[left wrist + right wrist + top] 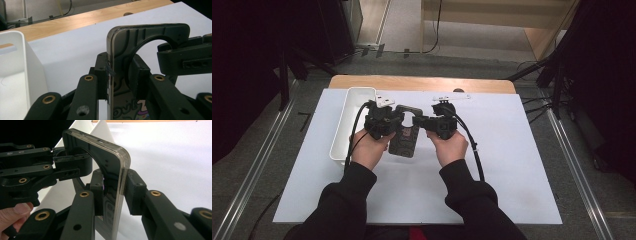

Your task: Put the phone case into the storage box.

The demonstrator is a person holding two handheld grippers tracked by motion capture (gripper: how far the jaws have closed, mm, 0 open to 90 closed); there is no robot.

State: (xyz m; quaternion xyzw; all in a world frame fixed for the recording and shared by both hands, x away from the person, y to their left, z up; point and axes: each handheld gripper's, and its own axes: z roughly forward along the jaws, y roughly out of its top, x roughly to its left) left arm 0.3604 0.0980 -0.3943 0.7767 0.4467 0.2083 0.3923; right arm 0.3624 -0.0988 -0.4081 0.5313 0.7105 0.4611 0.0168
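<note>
A dark phone case (406, 144) with a clear rim and a round cut-out is held up off the white mat, between both hands. My left gripper (401, 119) is shut on its left edge, and my right gripper (418, 121) is shut on the upper right edge. In the left gripper view, the case (150, 30) stands on edge with my left gripper (122, 72) pressing its pads on both faces. The right gripper (185, 57) reaches in from the right there. In the right gripper view, my right gripper (116, 185) clamps the case (100, 152) at its rim.
A long white tray (349, 120) lies just left of the left hand, close to the grippers. A white mat (512, 165) covers the wooden table (422, 82). Black frame rails and cables run along both sides of the table.
</note>
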